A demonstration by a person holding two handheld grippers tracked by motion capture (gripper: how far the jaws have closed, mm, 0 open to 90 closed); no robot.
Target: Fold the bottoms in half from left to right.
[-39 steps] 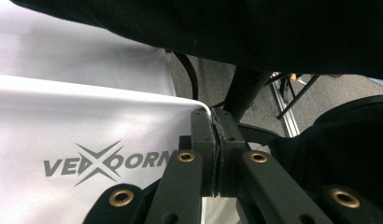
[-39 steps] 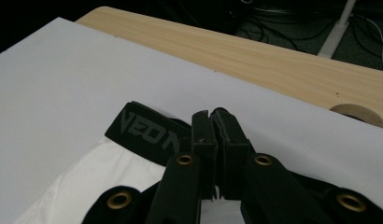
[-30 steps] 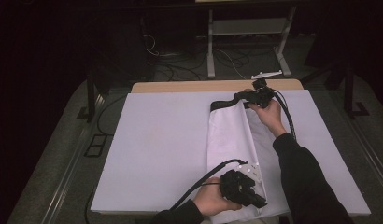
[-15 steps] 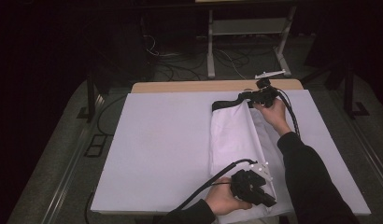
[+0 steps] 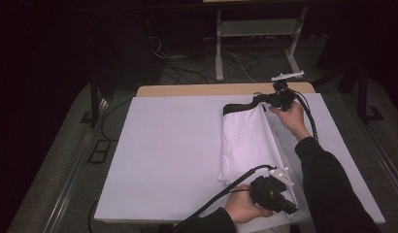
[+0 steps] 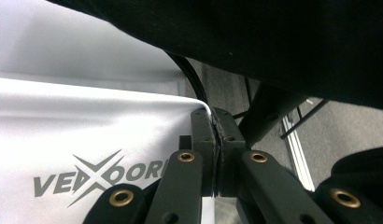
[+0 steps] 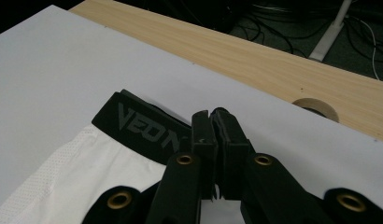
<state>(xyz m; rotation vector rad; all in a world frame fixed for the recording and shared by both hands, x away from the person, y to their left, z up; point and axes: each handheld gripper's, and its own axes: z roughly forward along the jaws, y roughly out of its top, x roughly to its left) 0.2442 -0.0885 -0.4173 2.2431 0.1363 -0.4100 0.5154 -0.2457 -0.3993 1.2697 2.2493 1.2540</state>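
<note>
White shorts [image 5: 245, 141] with a black waistband [image 5: 238, 106] lie lengthwise on the white table cover [image 5: 168, 155]. At the near end, my left gripper [image 5: 290, 208] is shut on the hem corner. In the left gripper view the jaws [image 6: 216, 122] are pressed together on the white cloth [image 6: 87, 126], which bears a grey logo [image 6: 101, 175]. At the far end, my right gripper [image 5: 263, 100] is shut on the waistband. The right gripper view shows its jaws [image 7: 213, 120] closed over the lettered black band [image 7: 133, 123], with white mesh cloth [image 7: 73, 182] below.
Beyond the cover runs the bare wooden table edge [image 7: 255, 51], with a roll of tape [image 7: 316, 107] on it. Metal stand legs [image 5: 219, 48] and cables [image 5: 177, 73] are on the floor past the table. A dark sleeve [image 6: 255, 42] hangs over the left gripper.
My left gripper has moved right along the near edge with the hem in it, drawing the shorts' near end that way. The right gripper has stayed at the waistband.
</note>
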